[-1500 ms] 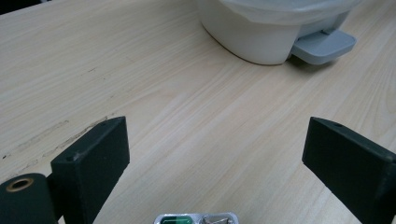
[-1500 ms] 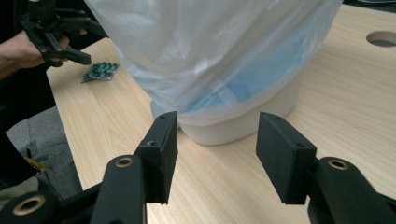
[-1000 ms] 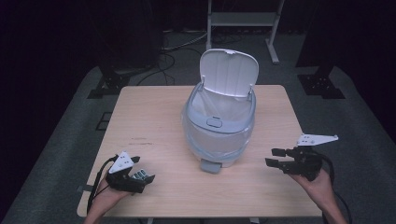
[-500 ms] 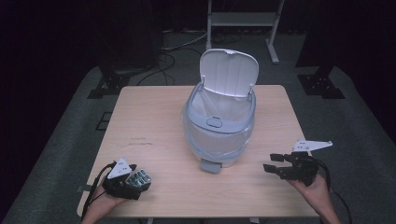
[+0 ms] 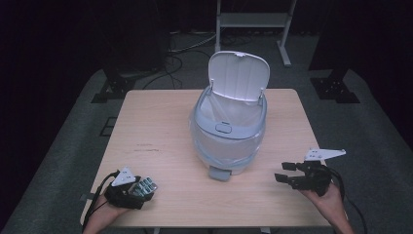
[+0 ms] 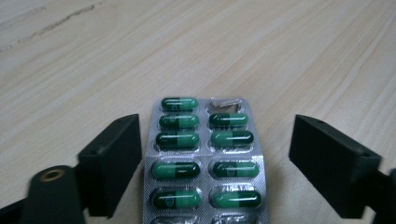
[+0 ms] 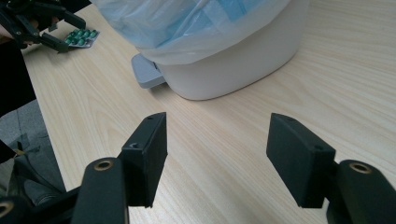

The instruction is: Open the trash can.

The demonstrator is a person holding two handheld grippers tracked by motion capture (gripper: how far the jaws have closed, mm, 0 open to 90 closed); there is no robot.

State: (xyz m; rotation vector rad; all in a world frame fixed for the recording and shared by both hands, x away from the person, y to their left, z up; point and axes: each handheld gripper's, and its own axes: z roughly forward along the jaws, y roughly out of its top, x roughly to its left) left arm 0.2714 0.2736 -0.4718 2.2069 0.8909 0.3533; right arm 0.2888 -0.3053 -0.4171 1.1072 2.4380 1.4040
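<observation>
Between the wide-apart left tongs [image 6: 217, 163] a pill strip [image 6: 205, 158] lies flat on the worktop [image 5: 170, 126], so closing could skid it; right tongs [image 7: 217, 158] gape, empty, near the bin [image 5: 229, 131].

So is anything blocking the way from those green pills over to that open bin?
Nothing visible. The pill strip lies between the left tool's open jaws, bare table runs to the bin, and its lid stands open.

— What blocks the middle of the light wooden table [image 5: 160, 131]?
— A white pedal bin [image 5: 228, 134], lid raised.
— Free room?
— Bare wood along the left, right and near edges; a green-capsule blister strip [image 5: 142, 187] lies at the near-left corner.
</observation>
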